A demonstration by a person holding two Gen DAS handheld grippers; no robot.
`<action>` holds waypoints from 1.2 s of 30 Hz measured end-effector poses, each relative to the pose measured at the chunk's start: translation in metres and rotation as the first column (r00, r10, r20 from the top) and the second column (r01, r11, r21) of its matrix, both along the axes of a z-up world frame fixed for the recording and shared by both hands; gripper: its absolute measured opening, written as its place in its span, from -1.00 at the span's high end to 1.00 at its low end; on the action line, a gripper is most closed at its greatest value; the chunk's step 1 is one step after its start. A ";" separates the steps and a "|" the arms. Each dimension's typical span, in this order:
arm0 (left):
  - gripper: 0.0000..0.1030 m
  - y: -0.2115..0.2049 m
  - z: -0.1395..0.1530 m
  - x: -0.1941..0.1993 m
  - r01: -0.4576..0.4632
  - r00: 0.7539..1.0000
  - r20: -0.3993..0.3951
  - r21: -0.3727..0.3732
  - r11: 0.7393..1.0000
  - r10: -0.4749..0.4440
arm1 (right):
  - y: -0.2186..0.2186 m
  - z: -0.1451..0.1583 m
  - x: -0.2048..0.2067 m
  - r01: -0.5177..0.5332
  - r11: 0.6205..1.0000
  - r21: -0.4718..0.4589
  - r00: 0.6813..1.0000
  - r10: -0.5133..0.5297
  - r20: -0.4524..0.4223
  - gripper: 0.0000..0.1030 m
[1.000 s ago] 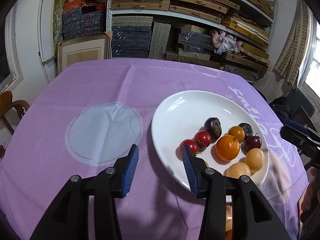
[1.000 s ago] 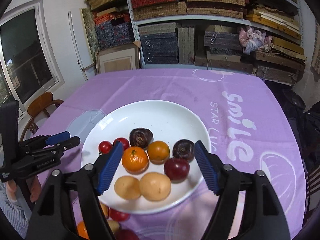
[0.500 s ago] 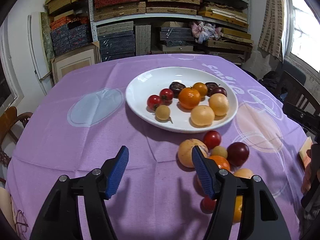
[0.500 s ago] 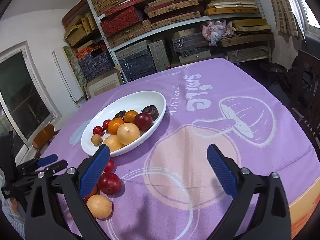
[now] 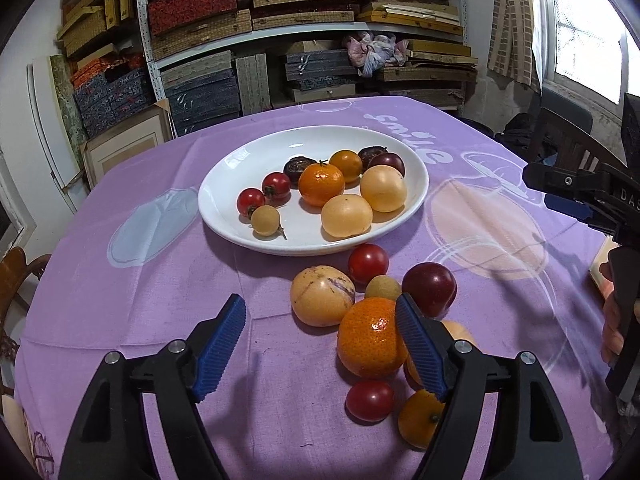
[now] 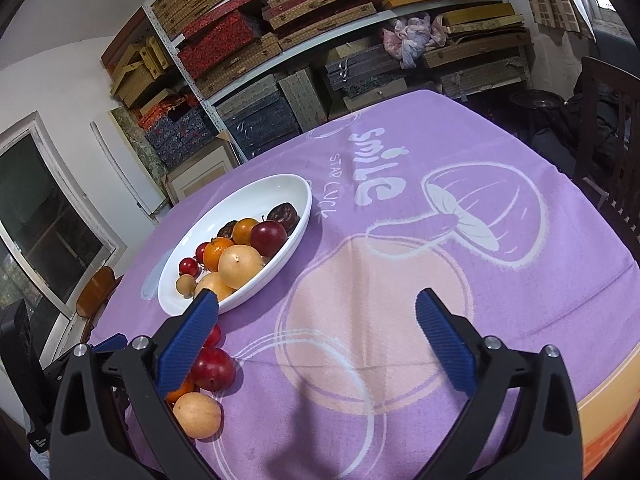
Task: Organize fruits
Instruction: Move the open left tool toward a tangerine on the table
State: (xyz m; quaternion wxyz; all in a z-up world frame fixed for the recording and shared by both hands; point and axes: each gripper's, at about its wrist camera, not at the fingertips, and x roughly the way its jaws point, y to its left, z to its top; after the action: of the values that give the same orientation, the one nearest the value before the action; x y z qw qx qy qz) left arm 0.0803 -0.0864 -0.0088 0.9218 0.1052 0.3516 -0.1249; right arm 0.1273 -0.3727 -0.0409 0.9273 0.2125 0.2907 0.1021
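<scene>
A white plate [image 5: 248,160] on the purple cloth holds several fruits: tomatoes, an orange [image 5: 321,184], yellow fruits and dark plums. Loose fruit lies in front of it: a striped yellow fruit [image 5: 322,300], a big orange [image 5: 368,340], a red tomato [image 5: 368,264], a plum [image 5: 430,288] and smaller pieces. My left gripper [image 5: 320,312] hovers just short of this pile, jaws opening, gripping nothing; its right finger [image 5: 420,344] overlaps the big orange. My right gripper [image 6: 316,308] stands wide open over bare cloth, right of the plate [image 6: 240,208], with the plum [image 6: 212,368] behind its left finger.
Shelves stacked with boxes [image 5: 240,40] fill the far wall. A wooden chair [image 6: 608,120] stands at the right table edge, another chair [image 5: 16,272] at the left. A person's hand [image 5: 612,320] holds the right gripper's handle at the right edge.
Both grippers drew back from over the plate toward the near table edge, and their jaws widened. The loose fruit pile came into view. The right gripper now faces cloth beside the plate.
</scene>
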 end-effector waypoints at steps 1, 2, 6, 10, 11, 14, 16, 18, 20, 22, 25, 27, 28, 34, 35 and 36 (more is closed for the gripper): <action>-0.54 -0.001 -0.002 0.000 0.004 1.000 0.001 0.002 1.000 -0.004 | 0.000 0.000 0.000 -0.001 1.000 -0.001 1.000 0.001 -0.001 -0.89; -0.60 -0.003 -0.003 -0.001 0.006 1.000 0.000 0.004 1.000 -0.006 | 0.000 0.000 0.000 -0.001 1.000 -0.001 1.000 0.001 -0.002 -0.89; -0.65 -0.006 -0.011 -0.001 0.023 1.000 -0.020 0.021 1.000 -0.023 | 0.001 0.000 0.002 0.002 1.000 0.004 1.000 -0.002 -0.003 -0.89; -0.70 -0.001 -0.022 0.000 0.011 1.000 -0.029 0.049 0.999 -0.010 | 0.001 -0.001 0.002 0.004 1.000 0.008 1.000 -0.004 -0.009 -0.89; -0.72 0.002 -0.022 0.000 0.009 0.999 -0.034 0.037 0.999 -0.008 | 0.001 -0.001 0.002 0.004 1.000 0.008 1.000 -0.004 -0.009 -0.89; -0.76 0.014 -0.021 -0.001 -0.004 0.999 -0.041 0.010 1.000 0.005 | 0.001 -0.001 0.002 0.003 1.000 0.009 1.000 -0.003 -0.010 -0.90; -0.78 0.021 -0.018 -0.003 -0.021 1.000 -0.024 0.011 1.000 0.021 | 0.001 -0.002 0.002 0.002 1.000 0.010 1.000 -0.002 -0.011 -0.90; -0.80 0.029 -0.016 -0.003 -0.045 0.999 -0.010 0.009 0.999 0.045 | 0.001 -0.002 0.002 0.002 1.000 0.011 1.000 -0.002 -0.012 -0.90; -0.80 0.039 -0.013 -0.003 -0.070 0.997 -0.008 0.002 0.998 0.070 | 0.001 -0.002 0.002 0.003 1.000 0.011 1.000 -0.003 -0.011 -0.90; -0.80 0.051 -0.011 -0.004 -0.098 0.995 -0.009 -0.002 0.995 0.098 | 0.001 -0.002 0.002 0.003 1.000 0.011 1.000 -0.002 -0.012 -0.90; -0.78 0.067 -0.011 -0.006 -0.140 0.990 -0.030 -0.034 0.990 0.139 | 0.001 -0.002 0.002 0.001 1.000 0.011 1.000 -0.001 -0.012 -0.91; -0.78 0.072 -0.009 -0.009 -0.134 0.990 -0.052 -0.072 0.988 0.130 | 0.001 -0.002 0.002 0.000 1.000 0.007 1.000 0.000 -0.010 -0.91; -0.78 0.071 -0.008 -0.011 -0.126 0.991 -0.050 -0.080 0.989 0.122 | 0.002 -0.003 0.002 -0.001 1.000 0.006 1.000 0.001 -0.012 -0.91; -0.78 0.034 -0.001 -0.018 -0.041 0.999 -0.004 -0.034 0.999 0.041 | 0.004 -0.007 0.002 0.004 1.000 0.013 1.000 -0.003 -0.017 -0.91; -0.78 0.027 -0.002 -0.016 -0.030 1.000 -0.001 -0.018 0.999 0.030 | 0.004 -0.008 0.002 0.004 1.000 0.014 1.000 -0.004 -0.019 -0.91; -0.78 0.021 -0.003 -0.013 -0.023 1.000 -0.001 -0.002 1.000 0.023 | 0.005 -0.009 0.002 0.005 1.000 0.015 1.000 -0.004 -0.020 -0.91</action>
State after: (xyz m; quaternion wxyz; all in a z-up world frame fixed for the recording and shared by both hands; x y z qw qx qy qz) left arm 0.0671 -0.0656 -0.0123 0.9231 0.1001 0.3530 -0.1147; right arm 0.1290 -0.3679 -0.0495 0.9230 0.2211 0.2986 0.1001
